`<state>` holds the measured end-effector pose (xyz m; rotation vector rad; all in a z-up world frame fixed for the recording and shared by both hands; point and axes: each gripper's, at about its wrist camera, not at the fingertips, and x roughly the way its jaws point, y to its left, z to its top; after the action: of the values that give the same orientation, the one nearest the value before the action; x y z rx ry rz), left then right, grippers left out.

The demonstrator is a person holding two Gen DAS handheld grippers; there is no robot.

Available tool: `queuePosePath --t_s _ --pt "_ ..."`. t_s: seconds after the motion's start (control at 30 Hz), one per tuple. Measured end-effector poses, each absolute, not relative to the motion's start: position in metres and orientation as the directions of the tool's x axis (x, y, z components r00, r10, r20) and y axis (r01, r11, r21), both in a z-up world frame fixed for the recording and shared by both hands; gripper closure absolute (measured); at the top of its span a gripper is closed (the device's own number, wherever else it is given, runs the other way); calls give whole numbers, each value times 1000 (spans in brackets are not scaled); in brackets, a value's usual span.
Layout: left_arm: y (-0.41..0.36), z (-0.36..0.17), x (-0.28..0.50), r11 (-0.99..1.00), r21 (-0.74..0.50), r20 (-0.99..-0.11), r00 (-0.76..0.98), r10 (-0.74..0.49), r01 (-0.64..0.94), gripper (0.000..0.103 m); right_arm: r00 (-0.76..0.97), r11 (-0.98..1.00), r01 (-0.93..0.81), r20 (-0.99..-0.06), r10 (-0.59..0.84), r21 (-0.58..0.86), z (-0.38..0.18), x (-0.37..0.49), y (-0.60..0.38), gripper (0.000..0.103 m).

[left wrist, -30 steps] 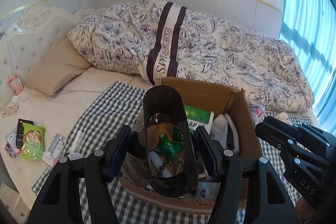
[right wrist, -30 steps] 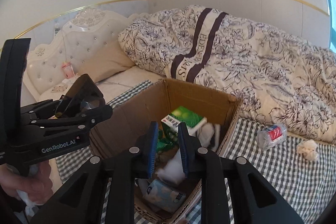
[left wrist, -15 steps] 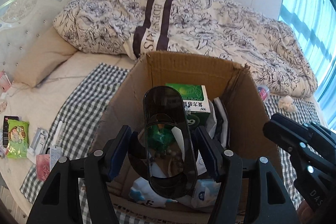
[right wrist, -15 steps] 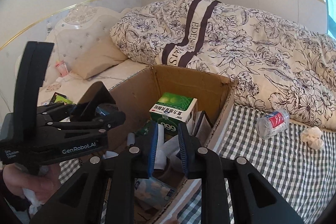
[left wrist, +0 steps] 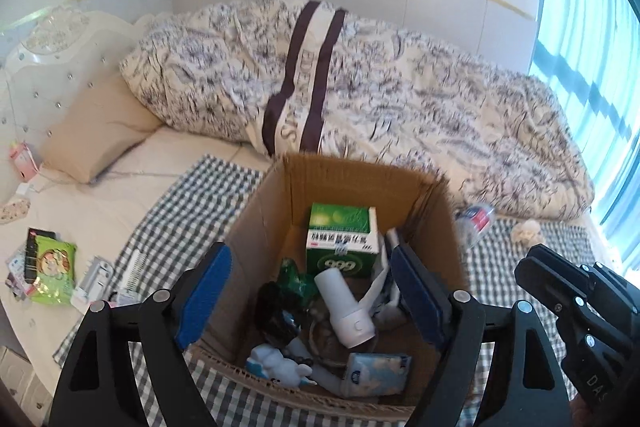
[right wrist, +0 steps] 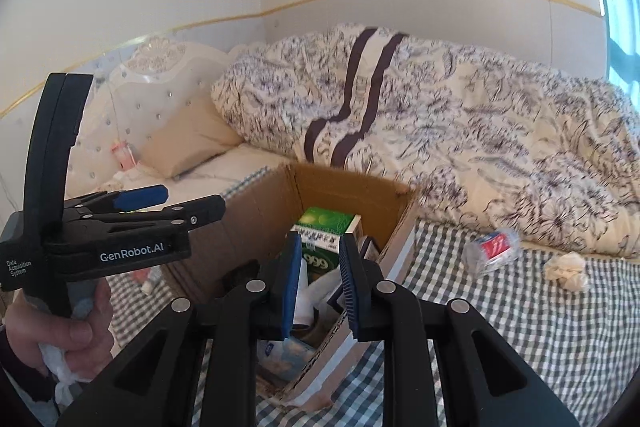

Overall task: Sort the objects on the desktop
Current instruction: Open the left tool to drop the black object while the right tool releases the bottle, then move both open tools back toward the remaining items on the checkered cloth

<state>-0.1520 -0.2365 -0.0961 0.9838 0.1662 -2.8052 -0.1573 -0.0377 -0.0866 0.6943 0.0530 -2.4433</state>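
Observation:
An open cardboard box (left wrist: 360, 171) stands on a checkered cloth (right wrist: 520, 327) on the bed. Inside lie a green carton (left wrist: 340, 235), a white cylindrical device (left wrist: 344, 311), a dark translucent cup (left wrist: 276, 307), a tissue pack (left wrist: 376, 373) and a blue-white toy (left wrist: 276, 367). My left gripper (left wrist: 310, 259) hangs over the box, wide open and empty. My right gripper (right wrist: 320, 247) hovers over the box's right side (right wrist: 404, 223). Its pads stand a narrow gap apart with nothing between them. In the right wrist view a hand holds the left gripper (right wrist: 168, 203).
A crushed plastic bottle (right wrist: 492, 251) and a crumpled tissue (right wrist: 568, 267) lie on the cloth right of the box. Left of it are a green snack packet (left wrist: 52, 271), a comb (left wrist: 134, 267) and small items. A rumpled quilt (left wrist: 400, 99) and pillow (left wrist: 96, 131) lie behind.
The left gripper has opened and let go of the dark cup, which now lies in the box. Both views have tilted up a little; the right gripper stays over the box.

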Motion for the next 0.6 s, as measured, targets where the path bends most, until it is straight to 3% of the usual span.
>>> queuePosePath --t_s 0.6 --pt "-160 35 -44 -988 -25 -394 -910 -129 151 12 -833 -864 502 -257 -490 18 35 -37 46 84"
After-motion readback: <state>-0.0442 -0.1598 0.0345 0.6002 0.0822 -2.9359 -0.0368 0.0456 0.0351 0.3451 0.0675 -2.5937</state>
